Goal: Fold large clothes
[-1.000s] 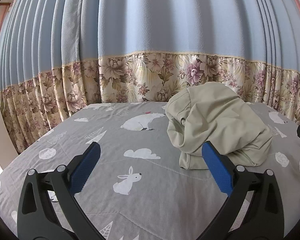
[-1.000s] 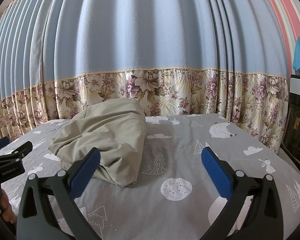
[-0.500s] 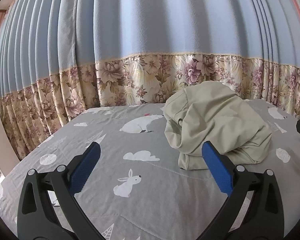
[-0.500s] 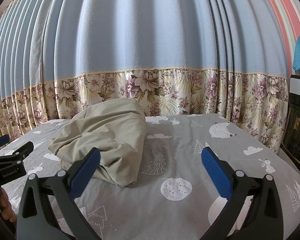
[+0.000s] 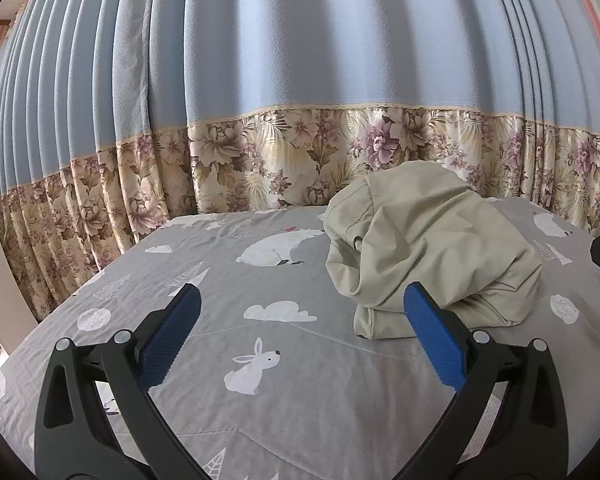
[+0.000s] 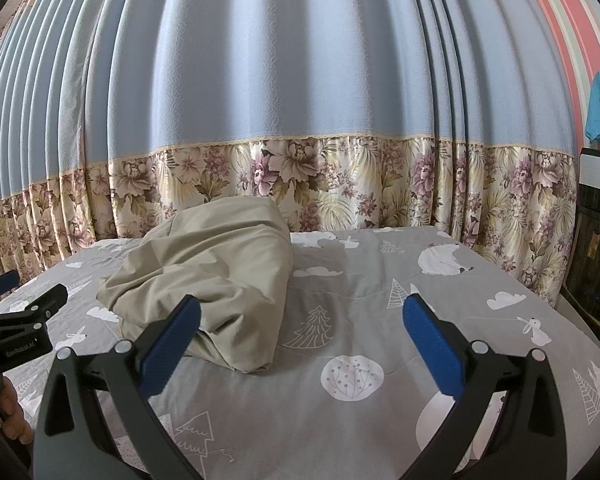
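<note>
A crumpled beige garment lies in a heap on the bed, right of centre in the left wrist view and left of centre in the right wrist view. My left gripper is open and empty, held above the bed in front of and left of the heap. My right gripper is open and empty, in front of and right of the heap. The left gripper also shows at the left edge of the right wrist view.
The bed has a grey sheet printed with bears, rabbits and trees. A blue curtain with a floral border hangs behind the bed. A dark appliance with a blue cloth on top stands at the right.
The left gripper has tilted slightly so the bed and garment sit a little lower in its view. The right view is nearly unchanged.
</note>
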The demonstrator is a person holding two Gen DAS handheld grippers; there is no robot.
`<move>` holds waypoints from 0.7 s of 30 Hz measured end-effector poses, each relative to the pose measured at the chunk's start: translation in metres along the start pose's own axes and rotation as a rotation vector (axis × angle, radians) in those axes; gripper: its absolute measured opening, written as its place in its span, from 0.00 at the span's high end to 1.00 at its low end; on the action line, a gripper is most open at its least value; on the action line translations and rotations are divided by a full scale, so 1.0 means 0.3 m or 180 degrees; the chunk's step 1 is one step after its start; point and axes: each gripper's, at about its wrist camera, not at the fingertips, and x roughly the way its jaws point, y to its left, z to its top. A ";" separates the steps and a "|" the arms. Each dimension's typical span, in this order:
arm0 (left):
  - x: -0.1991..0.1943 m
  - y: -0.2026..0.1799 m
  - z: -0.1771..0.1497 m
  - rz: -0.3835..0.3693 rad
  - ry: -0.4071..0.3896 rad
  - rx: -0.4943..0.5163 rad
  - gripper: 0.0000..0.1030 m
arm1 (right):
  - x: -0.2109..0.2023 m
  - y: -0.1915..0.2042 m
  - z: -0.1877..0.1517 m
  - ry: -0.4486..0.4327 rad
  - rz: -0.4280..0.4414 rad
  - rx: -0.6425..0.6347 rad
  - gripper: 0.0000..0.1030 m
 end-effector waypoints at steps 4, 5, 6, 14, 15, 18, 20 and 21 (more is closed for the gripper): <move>0.000 0.001 0.000 0.0018 -0.0001 -0.0012 0.03 | 0.001 0.002 0.000 0.0003 0.0000 0.0000 0.02; 0.000 0.001 0.000 0.0021 0.0003 -0.0018 0.03 | 0.002 0.001 0.000 0.0002 0.0000 0.0000 0.02; 0.000 0.002 -0.001 0.0019 0.0003 -0.0024 0.03 | 0.001 0.002 0.000 0.0003 -0.0001 0.0000 0.02; -0.008 -0.003 -0.001 0.0035 -0.0027 0.0023 0.03 | 0.001 0.004 0.000 0.0001 -0.0005 0.0000 0.02; -0.010 -0.004 0.000 0.0036 -0.0037 0.0034 0.03 | 0.001 0.004 -0.001 0.0005 -0.0004 0.0001 0.02; -0.011 -0.005 0.000 0.0016 -0.0017 0.0029 0.03 | 0.001 0.002 0.000 -0.0001 -0.0003 0.0000 0.02; -0.008 -0.005 0.001 -0.0021 0.0001 0.0029 0.03 | 0.001 0.003 0.000 0.0003 -0.0004 -0.0004 0.02; -0.008 -0.004 0.001 -0.0034 0.0003 0.0026 0.03 | 0.000 0.004 0.000 0.0001 -0.0005 -0.0005 0.02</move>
